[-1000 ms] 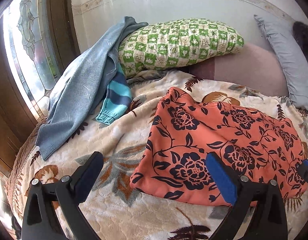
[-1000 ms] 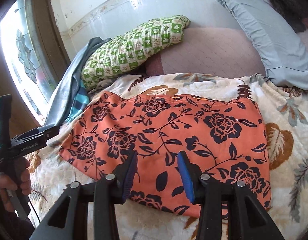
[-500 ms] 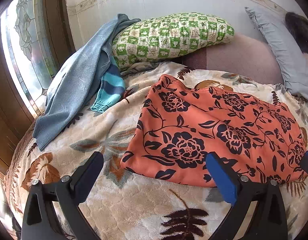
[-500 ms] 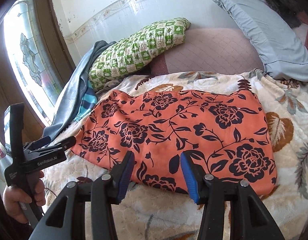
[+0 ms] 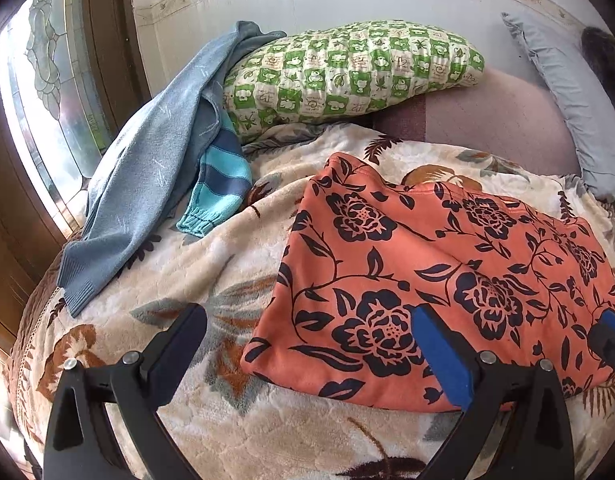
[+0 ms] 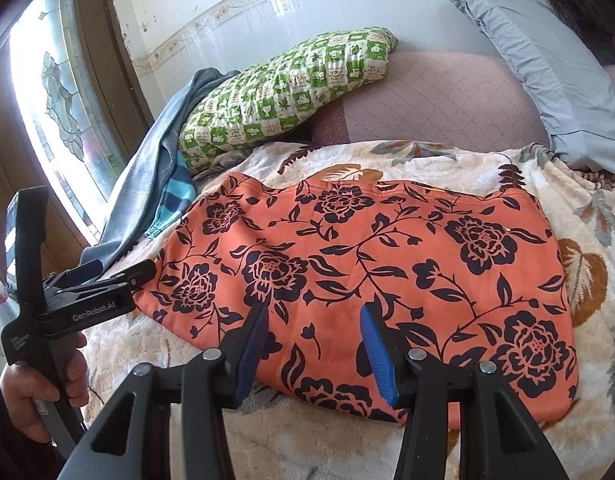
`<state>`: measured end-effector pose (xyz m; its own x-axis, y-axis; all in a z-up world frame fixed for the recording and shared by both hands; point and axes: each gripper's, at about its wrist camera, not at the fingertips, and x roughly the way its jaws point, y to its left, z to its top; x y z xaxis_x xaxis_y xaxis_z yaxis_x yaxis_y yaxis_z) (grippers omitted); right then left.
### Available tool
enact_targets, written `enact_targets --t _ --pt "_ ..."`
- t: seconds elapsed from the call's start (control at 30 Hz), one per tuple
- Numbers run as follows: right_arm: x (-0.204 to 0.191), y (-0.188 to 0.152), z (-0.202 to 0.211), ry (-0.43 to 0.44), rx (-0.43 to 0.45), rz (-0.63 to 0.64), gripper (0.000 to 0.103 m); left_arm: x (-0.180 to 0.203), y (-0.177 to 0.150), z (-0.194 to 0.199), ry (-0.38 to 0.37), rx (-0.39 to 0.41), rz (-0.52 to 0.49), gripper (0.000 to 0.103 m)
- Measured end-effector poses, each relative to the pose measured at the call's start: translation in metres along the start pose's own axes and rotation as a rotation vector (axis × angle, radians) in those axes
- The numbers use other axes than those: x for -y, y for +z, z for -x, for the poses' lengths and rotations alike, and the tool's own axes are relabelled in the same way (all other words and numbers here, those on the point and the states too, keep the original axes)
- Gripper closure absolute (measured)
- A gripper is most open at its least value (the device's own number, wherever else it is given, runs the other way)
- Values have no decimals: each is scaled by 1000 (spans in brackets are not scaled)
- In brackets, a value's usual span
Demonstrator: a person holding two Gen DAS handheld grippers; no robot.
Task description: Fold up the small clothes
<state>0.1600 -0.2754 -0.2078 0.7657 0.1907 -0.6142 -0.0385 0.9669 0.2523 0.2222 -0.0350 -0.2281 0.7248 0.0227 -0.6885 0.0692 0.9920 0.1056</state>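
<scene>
While the orange floral garment (image 6: 363, 280) lies flat on the bed's blanket (image 5: 227, 432), both claws hang open at its near edge — left claw (image 5: 307, 344), right claw (image 6: 313, 344), nothing gripped — next they should pinch that hem to fold

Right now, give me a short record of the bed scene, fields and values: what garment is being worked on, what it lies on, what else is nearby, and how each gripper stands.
garment: orange floral cloth, lying flat
surface: leaf-print blanket
left gripper: open wide, at the cloth's near left corner, nothing between the pads
right gripper: open, over the cloth's near edge, not gripping it
other clothes: blue sweater and striped sleeve, draped beside the cloth
pillows: green checked pillow; grey pillow
</scene>
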Motion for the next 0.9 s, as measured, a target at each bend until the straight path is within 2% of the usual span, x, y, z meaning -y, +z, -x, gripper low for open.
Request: enact_targets --t 0.4,0.9 --pt "16 7 -33 -16 -36 19 51 7 4 -36 12 -45 -31 1" --pt "12 6 -27 2 -11 17 51 -2 8 -19 24 -37 -9 1"
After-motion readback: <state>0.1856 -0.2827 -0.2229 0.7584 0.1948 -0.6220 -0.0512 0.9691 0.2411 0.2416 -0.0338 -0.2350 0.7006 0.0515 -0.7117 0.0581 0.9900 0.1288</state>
